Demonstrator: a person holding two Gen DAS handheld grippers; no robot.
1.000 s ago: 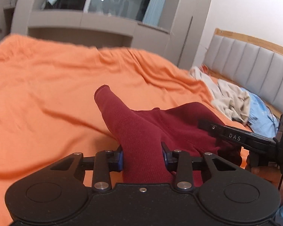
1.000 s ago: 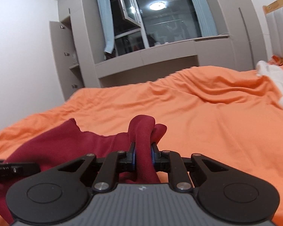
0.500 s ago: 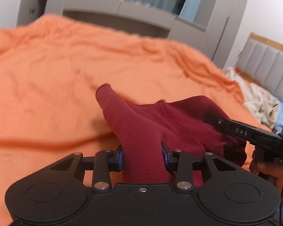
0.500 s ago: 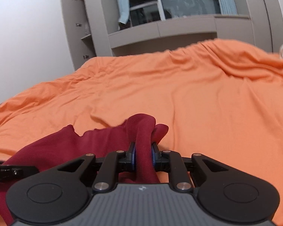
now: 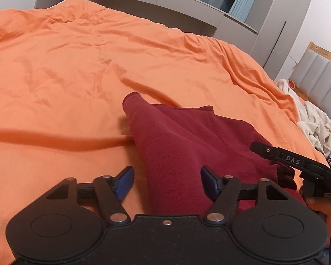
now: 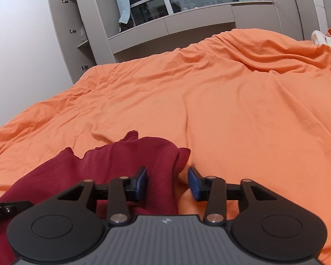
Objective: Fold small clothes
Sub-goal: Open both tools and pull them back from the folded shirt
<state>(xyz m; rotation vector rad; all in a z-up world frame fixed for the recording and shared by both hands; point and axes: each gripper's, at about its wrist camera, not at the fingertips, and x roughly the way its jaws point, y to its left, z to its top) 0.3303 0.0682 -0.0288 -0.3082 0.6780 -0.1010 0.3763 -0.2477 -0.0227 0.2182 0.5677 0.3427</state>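
Observation:
A dark red knitted garment [image 5: 178, 145] lies bunched on the orange bedcover [image 5: 77, 70]. My left gripper [image 5: 166, 182] is low over its near left part; its jaws are opening, and the fabric lies loose between the blue pads [image 5: 124, 182] without being pressed. In the right wrist view the same red garment [image 6: 121, 161] lies at the lower left. My right gripper [image 6: 167, 183] is opening too, with a fold of the cloth resting against its left pad [image 6: 141, 182] and bare cover by the right one. The right gripper's black finger [image 5: 286, 158] shows at the left view's right edge.
A pile of cream and light blue clothes [image 5: 313, 121] lies at the far right near the padded headboard [image 5: 320, 77]. Grey cabinets and a window [image 6: 187, 6] stand beyond the bed. A person's hand [image 5: 322, 207] holds the right gripper.
Both grippers came down toward the bed and let go of the red garment; their jaws have spread and the cloth has settled onto the cover.

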